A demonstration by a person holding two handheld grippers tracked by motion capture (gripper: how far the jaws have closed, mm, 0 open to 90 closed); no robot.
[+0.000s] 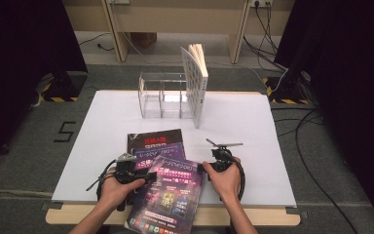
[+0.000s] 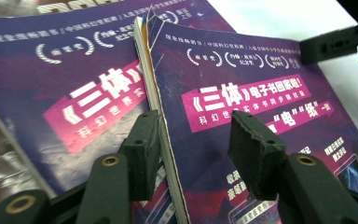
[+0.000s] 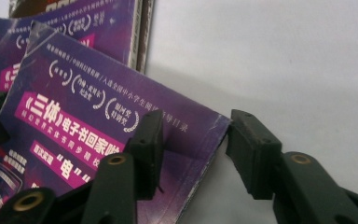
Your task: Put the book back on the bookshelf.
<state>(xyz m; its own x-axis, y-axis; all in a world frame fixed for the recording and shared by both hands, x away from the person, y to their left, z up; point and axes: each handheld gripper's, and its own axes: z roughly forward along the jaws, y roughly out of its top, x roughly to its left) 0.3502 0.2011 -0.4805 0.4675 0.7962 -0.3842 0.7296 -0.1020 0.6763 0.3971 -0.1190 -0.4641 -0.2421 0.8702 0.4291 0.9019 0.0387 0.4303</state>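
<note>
A purple magazine lies on top of a small stack at the table's near edge, skewed and overhanging it. My left gripper sits at the magazine's left side. In the left gripper view the left gripper is open, its jaws straddling the page edge of the magazine with gaps on both sides. My right gripper is at the far right corner. In the right gripper view the right gripper is open around that corner of the magazine, one jaw over the cover, the other just off the edge.
Under the top magazine lie a second purple magazine and a dark one. A clear divided rack stands at the back of the white tabletop, with a white book upright at its right end.
</note>
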